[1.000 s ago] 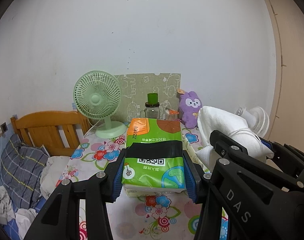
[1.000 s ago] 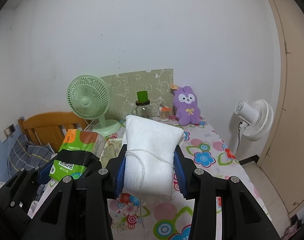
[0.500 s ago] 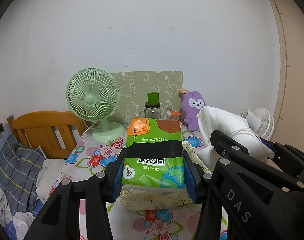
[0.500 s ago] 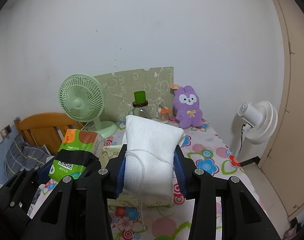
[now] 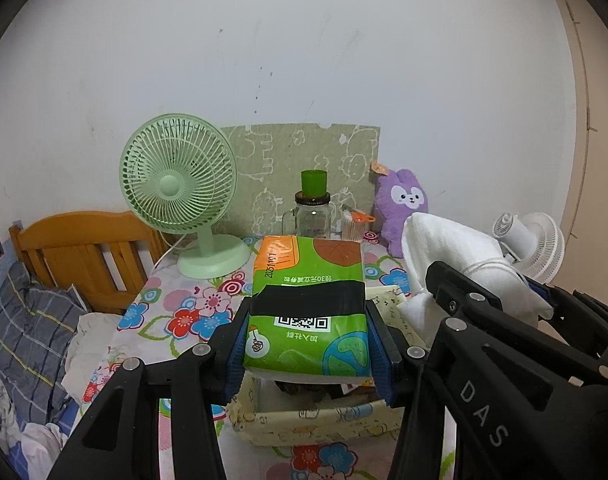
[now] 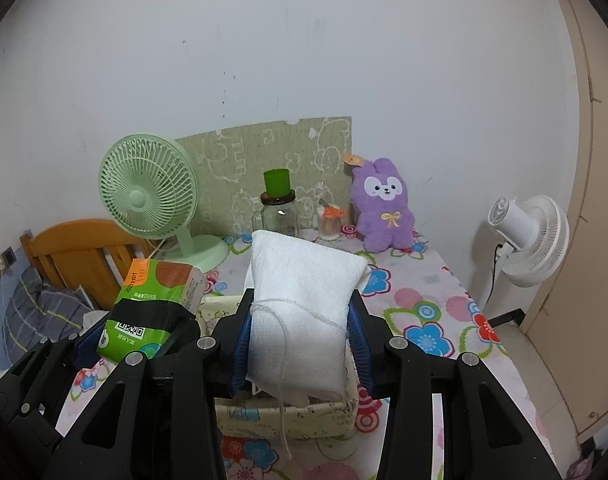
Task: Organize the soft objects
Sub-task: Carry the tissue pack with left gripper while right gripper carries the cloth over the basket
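Observation:
My left gripper [image 5: 307, 344] is shut on a green tissue pack [image 5: 307, 312] and holds it above a pale yellow fabric basket [image 5: 304, 420] on the flowered table. My right gripper [image 6: 300, 340] is shut on a white folded towel [image 6: 304, 300] with a loose thread, held above the same basket [image 6: 288, 420]. The tissue pack also shows in the right wrist view [image 6: 156, 304], and the towel in the left wrist view [image 5: 463, 256]. A purple plush rabbit [image 6: 383, 208] leans on the wall at the back.
A green desk fan [image 5: 180, 200], a glass jar with a green cup on it [image 5: 312, 212] and a cotton-swab pot [image 6: 329, 224] stand at the back. A white floor fan [image 6: 527, 236] is right of the table. A wooden bed frame [image 5: 84, 248] is left.
Both grippers have moved back and up with their loads. The fabric basket has come into view beneath them.

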